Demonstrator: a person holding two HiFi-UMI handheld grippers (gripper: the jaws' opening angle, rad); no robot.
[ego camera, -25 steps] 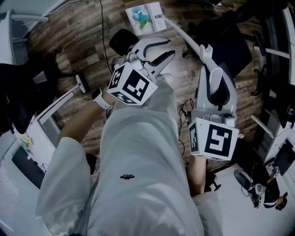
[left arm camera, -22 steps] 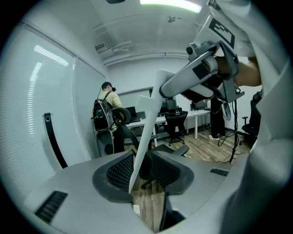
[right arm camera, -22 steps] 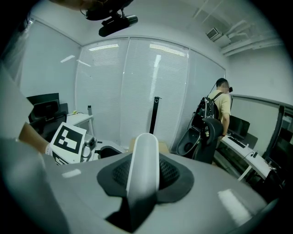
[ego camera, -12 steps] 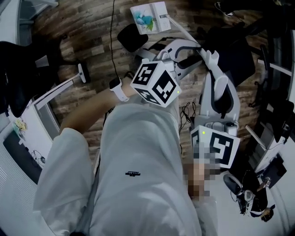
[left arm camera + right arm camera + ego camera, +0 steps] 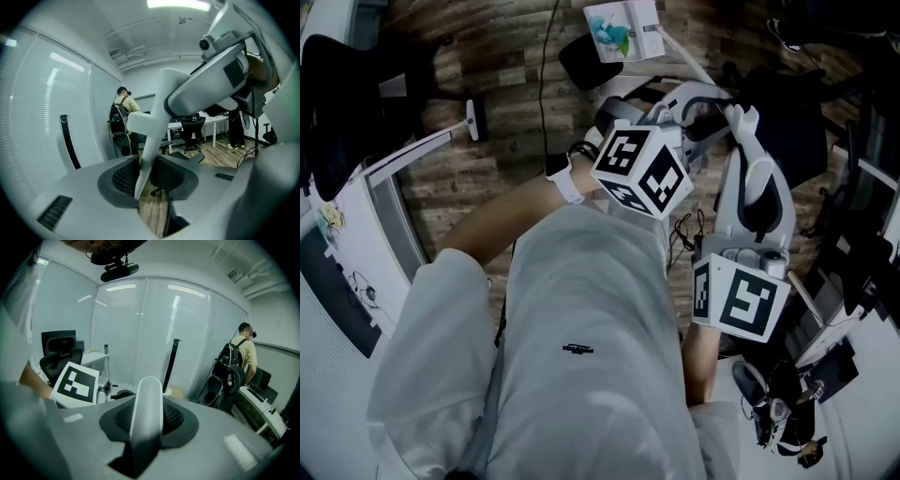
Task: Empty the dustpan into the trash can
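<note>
Dustpan (image 5: 623, 30) sits on the floor (image 5: 487, 56); right tool (image 5: 146, 399) pinches its handle (image 5: 682, 58) at the end, left tool (image 5: 143, 173), just closing, pinches it alongside.

dustpan (image 5: 623, 28) ahead over the floor (image 5: 487, 56), its handle (image 5: 689, 66) running back into left claw (image 5: 146, 174) and right claw (image 5: 145, 420).

Dressed in pale grey short-sleeved shirt (image 5: 581, 281), small dark logo (image 5: 577, 350) mid-chest; white wristband (image 5: 563, 178) at eleven o'clock. White left gripper (image 5: 147, 178) and right gripper (image 5: 146, 420), topped with black-and-white marker cubes (image 5: 642, 171).
</note>
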